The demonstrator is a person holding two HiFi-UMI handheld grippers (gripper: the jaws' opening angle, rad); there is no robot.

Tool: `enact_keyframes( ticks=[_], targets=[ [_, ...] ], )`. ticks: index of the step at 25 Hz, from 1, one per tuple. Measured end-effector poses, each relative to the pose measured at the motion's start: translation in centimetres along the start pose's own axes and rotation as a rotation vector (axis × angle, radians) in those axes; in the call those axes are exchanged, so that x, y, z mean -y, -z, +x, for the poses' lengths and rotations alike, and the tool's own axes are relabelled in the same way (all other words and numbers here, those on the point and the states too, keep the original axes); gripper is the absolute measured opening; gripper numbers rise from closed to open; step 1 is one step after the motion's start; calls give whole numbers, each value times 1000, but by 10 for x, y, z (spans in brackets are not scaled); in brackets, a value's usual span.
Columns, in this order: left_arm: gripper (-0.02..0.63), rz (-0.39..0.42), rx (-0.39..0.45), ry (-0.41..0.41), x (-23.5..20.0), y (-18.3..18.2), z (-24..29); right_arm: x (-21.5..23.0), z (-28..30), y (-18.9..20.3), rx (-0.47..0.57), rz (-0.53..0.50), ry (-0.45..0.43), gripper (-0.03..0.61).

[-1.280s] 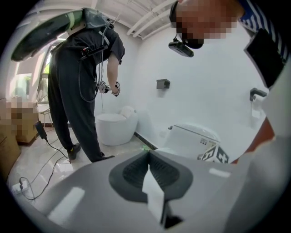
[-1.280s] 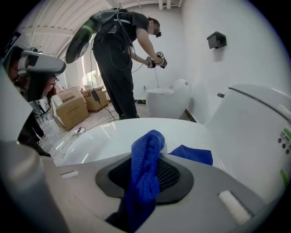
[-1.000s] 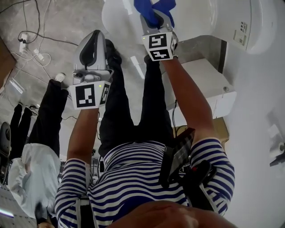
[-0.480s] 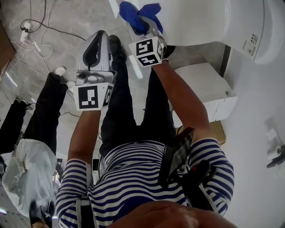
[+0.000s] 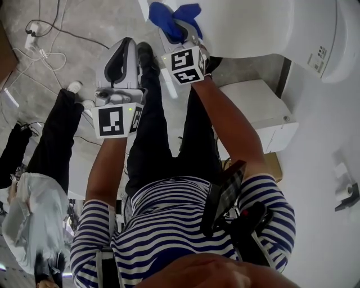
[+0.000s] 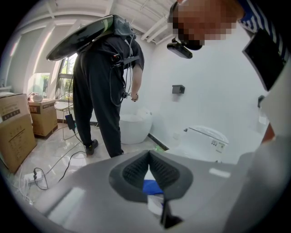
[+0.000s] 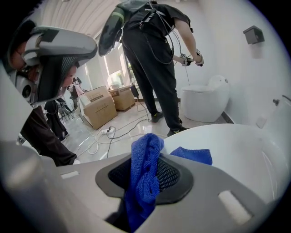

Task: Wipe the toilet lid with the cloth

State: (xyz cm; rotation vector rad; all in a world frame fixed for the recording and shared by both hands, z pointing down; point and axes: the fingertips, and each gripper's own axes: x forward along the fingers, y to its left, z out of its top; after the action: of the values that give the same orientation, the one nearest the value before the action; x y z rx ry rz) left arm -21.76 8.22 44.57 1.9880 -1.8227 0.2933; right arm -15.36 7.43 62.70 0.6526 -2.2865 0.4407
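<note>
Two grippers are up, and our right gripper point(image 5: 183, 35) is out ahead with its fingers clenched on the blue cloth point(image 5: 169, 16). In the right gripper view a thick bunched fold is squeezed between the pads and stands up above them. A loose flap spills forward and rests on the white toilet lid point(image 5: 253, 25), right at the lid's edge. Our left gripper point(image 5: 119, 64) hangs back over the floor, just beside our leg and apart from the lid. Its fingers are closed tip to tip with nothing between them. Through the slit under those tips, the left gripper view gives us a sliver of blue beyond. Another person point(image 6: 107, 82) in dark clothes stands by a second toilet point(image 6: 134, 127). Cardboard boxes point(image 6: 16, 123) sit at the side, and cables point(image 5: 39, 39) trail across the floor.
</note>
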Motion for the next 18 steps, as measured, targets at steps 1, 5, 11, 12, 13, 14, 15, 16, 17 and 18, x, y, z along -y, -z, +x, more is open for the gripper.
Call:
enact_keyframes(
  ticks=[1,5,11,12,13,14,15,16,17,18],
  targets=[
    [2,-1,4,0,1,-3,0,3,-5,-6,8,8,5,118],
    [2,5,18,2,14,-25,-2,21,-40,-34,53,16,31,118],
    [2,29,71,3,46,-74,0,66,-122,-95,164,14,98,118],
    [2,31,78,6,53,-83,-1,72,-137,-104,182,12,112,118],
    [2,33,87,11,60,-91,-1,79,-152,-113,199,13,126,118],
    [2,35,97,16,66,-99,-1,87,-166,-121,217,15,141,118],
    [2,38,107,20,72,-106,0,94,-179,-128,234,20,156,118],
    [2,41,115,23,78,-113,1,101,-191,-135,251,23,171,118],
    [2,44,122,25,83,-119,2,108,-203,-142,266,26,184,118],
    [2,47,127,28,87,-125,4,114,-214,-148,279,26,195,118]
  ],
)
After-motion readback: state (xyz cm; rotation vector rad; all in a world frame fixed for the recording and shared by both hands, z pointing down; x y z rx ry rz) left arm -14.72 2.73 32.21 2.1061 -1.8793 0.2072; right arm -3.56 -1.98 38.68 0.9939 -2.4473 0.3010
